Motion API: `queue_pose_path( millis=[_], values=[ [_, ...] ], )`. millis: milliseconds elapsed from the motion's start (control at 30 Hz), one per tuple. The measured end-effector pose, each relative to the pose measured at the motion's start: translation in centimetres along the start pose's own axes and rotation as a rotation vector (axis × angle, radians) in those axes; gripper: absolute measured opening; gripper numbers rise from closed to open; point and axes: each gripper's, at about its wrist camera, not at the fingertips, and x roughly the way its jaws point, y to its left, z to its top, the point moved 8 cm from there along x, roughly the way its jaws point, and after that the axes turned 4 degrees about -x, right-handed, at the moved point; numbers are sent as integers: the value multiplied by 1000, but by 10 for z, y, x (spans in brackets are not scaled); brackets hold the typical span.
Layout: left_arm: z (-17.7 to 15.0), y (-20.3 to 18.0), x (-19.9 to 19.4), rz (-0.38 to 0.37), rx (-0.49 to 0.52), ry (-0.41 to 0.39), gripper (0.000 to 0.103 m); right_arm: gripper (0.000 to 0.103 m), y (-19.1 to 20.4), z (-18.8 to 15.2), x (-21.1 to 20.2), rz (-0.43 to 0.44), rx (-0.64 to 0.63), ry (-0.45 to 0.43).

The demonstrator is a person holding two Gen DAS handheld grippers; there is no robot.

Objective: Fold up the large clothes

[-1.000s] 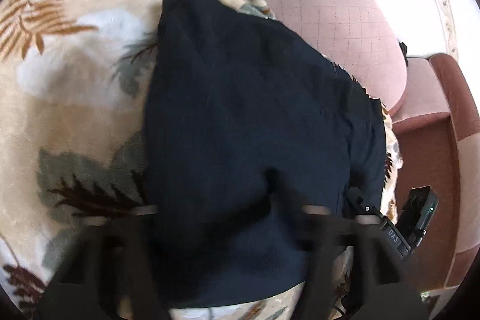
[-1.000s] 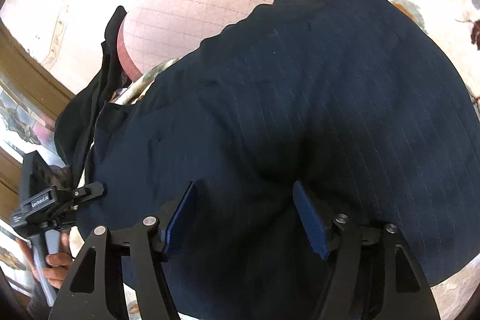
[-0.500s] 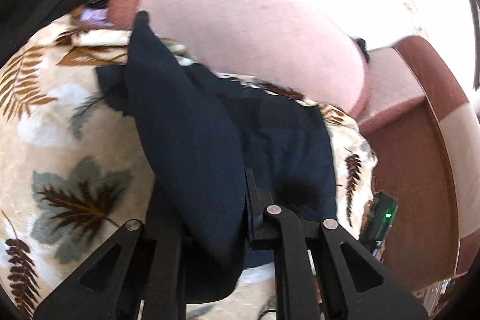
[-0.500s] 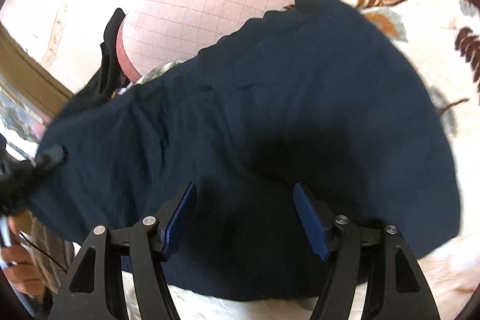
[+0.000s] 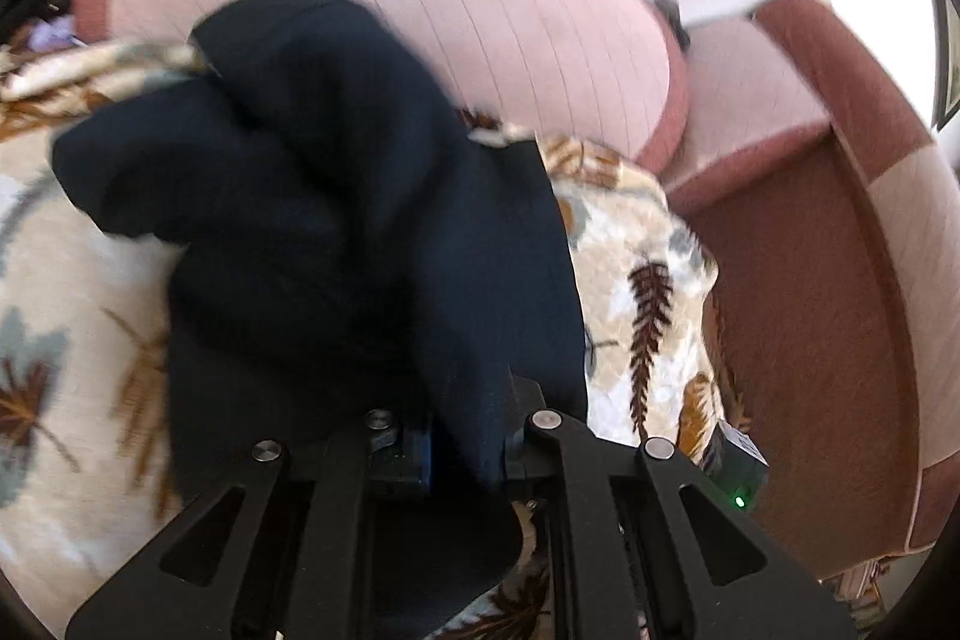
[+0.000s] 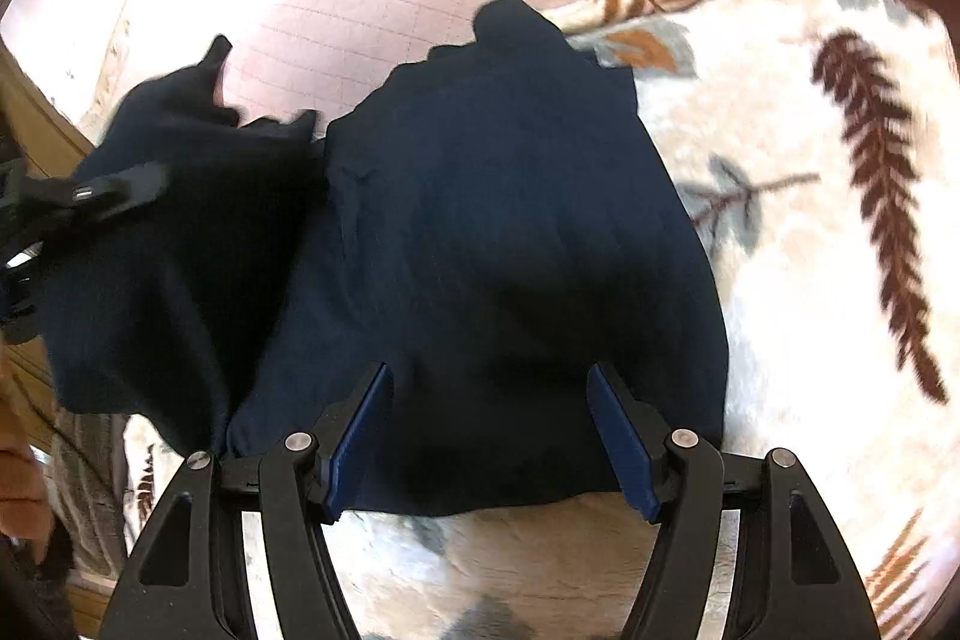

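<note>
1. Leaf-print blanket (image 6: 810, 232) covers a pink sofa (image 5: 456, 10); the dark navy garment (image 6: 480, 232) lies on the blanket, near the sofa's back cushion.
2. Left gripper (image 5: 465, 451): jaws have just been closing and are now clamped on a bunch of the navy cloth, which runs up and away from the pads in a thick hanging fold.
3. Right gripper (image 6: 489, 436): jaws spread wide over the flat part of the garment, nothing between the blue pads (image 6: 360, 436); looks like it holds nothing.
4. Step in hand, as I read it: left side is being lifted and carried across to fold over the flat half.
5. To do it well:
   - keep the pinch firm; the fold is bulky and could slip out
   - carry the edge across to the far edge of the flat half before lowering
   - put the right gripper down on the flat half as an anchor, otherwise the whole piece will likely drag on the plush blanket
   - lay it down, don't drop it, to avoid creases
6. Hard to tell:
   - garment type; no collar or sleeve is clear
   - how many layers sit in the left pinch
   - left view is motion-blurred, cloth edges are soft
   - garment's near hem is hidden behind the right gripper's fingers
   - whether the right pads touch the cloth or hover just above
</note>
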Motion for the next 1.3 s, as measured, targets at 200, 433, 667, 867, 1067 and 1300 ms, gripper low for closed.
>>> queue_pose_path(
  millis=[200,433,667,867,1067,1300],
  values=[
    [-26,1,50,-37,-36,133,18,69,-5,-11,-3,87,11,-85],
    [-36,9,15,-111,-22,143,37,68,-6,-19,-9,102,9,-104],
    [-25,88,-54,6,-107,-79,49,70,-22,14,-42,147,194,-162],
    [-49,131,-20,21,-225,20,49,80,29,61,-18,109,109,-101],
    [-54,128,-28,2,-215,28,49,7,71,54,40,-63,-151,47],
    [-40,102,-53,80,-98,-72,56,4,31,60,-25,70,-85,-189]
  ],
)
